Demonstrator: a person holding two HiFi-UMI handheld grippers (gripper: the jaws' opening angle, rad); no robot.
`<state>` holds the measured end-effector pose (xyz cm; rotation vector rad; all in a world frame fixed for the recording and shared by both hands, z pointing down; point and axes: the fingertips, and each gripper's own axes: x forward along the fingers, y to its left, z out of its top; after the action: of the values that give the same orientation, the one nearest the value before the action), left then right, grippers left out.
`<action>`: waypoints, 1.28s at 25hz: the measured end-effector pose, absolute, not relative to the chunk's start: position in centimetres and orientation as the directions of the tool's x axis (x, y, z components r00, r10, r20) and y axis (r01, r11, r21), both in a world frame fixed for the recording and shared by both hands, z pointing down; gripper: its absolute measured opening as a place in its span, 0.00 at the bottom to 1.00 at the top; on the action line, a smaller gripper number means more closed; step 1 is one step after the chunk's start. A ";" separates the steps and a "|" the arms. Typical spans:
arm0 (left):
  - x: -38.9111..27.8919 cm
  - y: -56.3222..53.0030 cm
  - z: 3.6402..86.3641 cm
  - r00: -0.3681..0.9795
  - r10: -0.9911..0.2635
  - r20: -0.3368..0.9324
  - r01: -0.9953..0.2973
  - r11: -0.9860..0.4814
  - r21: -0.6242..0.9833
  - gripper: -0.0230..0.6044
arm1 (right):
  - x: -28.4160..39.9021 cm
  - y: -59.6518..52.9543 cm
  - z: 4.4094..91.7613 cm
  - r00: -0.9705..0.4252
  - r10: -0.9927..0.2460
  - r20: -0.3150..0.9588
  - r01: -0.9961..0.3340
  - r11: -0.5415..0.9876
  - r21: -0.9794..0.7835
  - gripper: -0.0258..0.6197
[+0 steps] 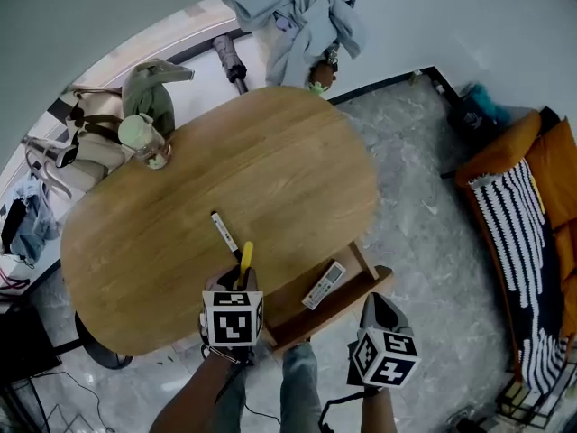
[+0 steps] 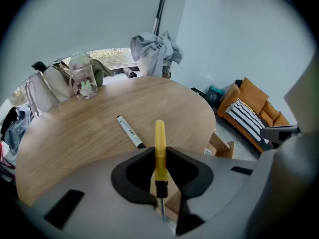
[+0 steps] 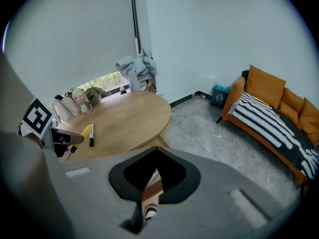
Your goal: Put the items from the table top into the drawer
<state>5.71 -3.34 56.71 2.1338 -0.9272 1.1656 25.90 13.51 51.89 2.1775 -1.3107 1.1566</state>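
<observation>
left tongs point(image 1: 243, 276) clamped on yellow-handled screwdriver point(image 2: 159, 143), above near edge of table point(image 1: 270, 170). marker point(image 1: 224, 232) lay on table just beyond. drawer point(image 1: 293, 307) stood open under table's near edge, remote point(image 1: 324, 285) inside. right tongs point(image 1: 377, 303) drawn together, empty, beside drawer.

A light oval wooden table point(image 1: 225, 179) fills the middle of the room, standing on a grey marbled floor point(image 1: 424, 233). Pale, bare walls point(image 3: 199, 34) meet the floor at a dark skirting point(image 1: 379, 86). An orange sofa point(image 1: 550, 179) with a black-and-white striped throw point(image 1: 509, 233) stands well off the table's right edge. Daylight comes through a low window point(image 2: 107, 55) beyond the far edge, next to a heap of grey clothes point(image 1: 302, 16).
</observation>
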 end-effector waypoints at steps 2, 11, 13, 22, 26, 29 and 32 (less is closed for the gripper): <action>7.3 -2.2 56.8 0.401 -0.294 0.867 -0.745 -0.656 0.122 0.15 | 26.8 14.8 52.0 0.252 -0.559 0.790 -0.837 -0.535 -0.112 0.05; 12.6 1.7 57.9 0.429 -0.233 0.873 -0.650 -0.751 0.120 0.15 | 30.3 19.7 53.1 0.288 -0.515 0.807 -0.786 -0.609 -0.108 0.05; 13.3 2.5 58.4 0.430 -0.215 0.877 -0.631 -0.766 0.122 0.15 | 30.8 20.6 53.6 0.290 -0.506 0.813 -0.774 -0.623 -0.111 0.05; 15.8 7.1 61.9 0.409 -0.135 0.902 -0.547 -0.828 0.123 0.15 | 32.3 24.1 56.2 0.278 -0.464 0.841 -0.746 -0.656 -0.116 0.05; 16.1 8.1 63.9 0.388 -0.121 0.914 -0.535 -0.837 0.116 0.15 | 32.9 24.8 57.2 0.271 -0.455 0.848 -0.746 -0.656 -0.113 0.05; 16.1 8.4 65.3 0.372 -0.114 0.921 -0.532 -0.839 0.111 0.15 | 33.1 25.0 58.0 0.261 -0.448 0.855 -0.751 -0.651 -0.112 0.05; 16.0 8.5 66.4 0.359 -0.113 0.927 -0.538 -0.837 0.106 0.15 | 33.3 25.2 58.6 0.252 -0.441 0.861 -0.756 -0.645 -0.110 0.05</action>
<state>16.00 8.54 66.42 2.2334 -0.5683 1.4766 33.33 25.17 58.63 2.2026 -1.1019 1.3493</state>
